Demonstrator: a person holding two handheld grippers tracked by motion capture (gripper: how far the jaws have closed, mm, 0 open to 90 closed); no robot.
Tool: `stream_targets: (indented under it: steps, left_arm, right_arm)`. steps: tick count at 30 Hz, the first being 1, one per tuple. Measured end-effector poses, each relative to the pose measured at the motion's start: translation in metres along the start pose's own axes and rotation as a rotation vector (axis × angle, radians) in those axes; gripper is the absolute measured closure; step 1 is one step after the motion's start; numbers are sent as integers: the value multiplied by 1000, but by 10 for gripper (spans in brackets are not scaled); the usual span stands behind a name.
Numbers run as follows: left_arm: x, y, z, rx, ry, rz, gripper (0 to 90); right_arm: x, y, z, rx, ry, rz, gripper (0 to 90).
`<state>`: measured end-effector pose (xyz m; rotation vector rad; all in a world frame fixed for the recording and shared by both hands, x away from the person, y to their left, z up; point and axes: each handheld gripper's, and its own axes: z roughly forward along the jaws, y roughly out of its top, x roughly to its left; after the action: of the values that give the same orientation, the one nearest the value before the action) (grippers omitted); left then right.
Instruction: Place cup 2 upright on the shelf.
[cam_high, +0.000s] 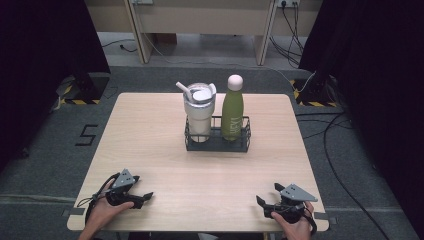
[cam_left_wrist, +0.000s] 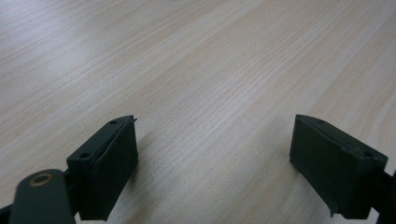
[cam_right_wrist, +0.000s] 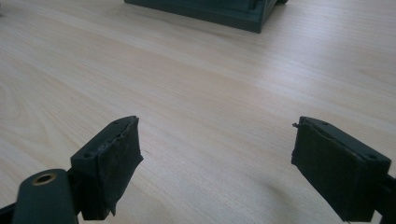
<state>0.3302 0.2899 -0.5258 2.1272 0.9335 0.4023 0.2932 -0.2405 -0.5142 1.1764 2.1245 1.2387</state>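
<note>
My left gripper (cam_high: 144, 199) rests low over the wooden table (cam_high: 200, 175) near its front left corner, held by a hand. In the left gripper view, the left gripper (cam_left_wrist: 215, 140) stands open with only bare wood between its jaws. My right gripper (cam_high: 268, 194) sits near the front right corner, also in a hand. Seen in its own view, the right gripper (cam_right_wrist: 217, 144) is open and holds nothing. A dark wire basket (cam_high: 217, 142) at the table's middle back holds a white tumbler (cam_high: 199, 112) with a straw and a green bottle (cam_high: 232, 112), both upright.
The basket's dark base (cam_right_wrist: 210, 9) shows at the top of the right gripper view, well ahead of the jaws. Bare wood lies between both grippers and the basket. Beyond the table are grey floor, cables (cam_high: 340, 130) and desk legs.
</note>
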Motion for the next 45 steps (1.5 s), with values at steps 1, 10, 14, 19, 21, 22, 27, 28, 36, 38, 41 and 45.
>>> stream_targets:
  steps: [1, 10, 14, 19, 21, 22, 27, 28, 36, 38, 41, 45]
  left_arm:
    - [0, 0, 0, -1, 0, -1, 145]
    - [0, 0, 0, 0, 0, 0, 145]
    - [0, 0, 0, 0, 0, 0, 145]
    - [0, 0, 0, 0, 0, 0, 144]
    - [0, 0, 0, 0, 0, 0, 144]
    - [0, 0, 0, 0, 0, 0, 145]
    - [0, 0, 0, 1, -1, 1, 144]
    - [0, 0, 0, 0, 0, 0, 144]
    - [0, 0, 0, 1, 0, 1, 144]
    - [0, 0, 0, 1, 0, 1, 144]
    - [0, 0, 0, 1, 0, 1, 144]
    - [0, 0, 0, 1, 0, 1, 144]
  right_arm:
    - [0, -1, -1, 2, -3, 0, 152]
    - [0, -12, 4, 116, -40, -5, 143]
    - [2, -13, 6, 120, -44, -46, 114]
    - [2, -14, 6, 114, -42, -51, 104]
    - [2, -14, 6, 114, -41, -51, 104]
    - [3, -14, 6, 116, -41, -51, 104]
    - [3, -14, 5, 121, -41, -49, 104]
    - [3, -14, 5, 122, -41, -48, 104]
    - [3, -14, 5, 125, -42, -47, 104]
    - [3, -14, 5, 126, -42, -47, 104]
    - [3, -14, 5, 127, -43, -46, 104]
    - [3, -14, 5, 127, -42, -47, 104]
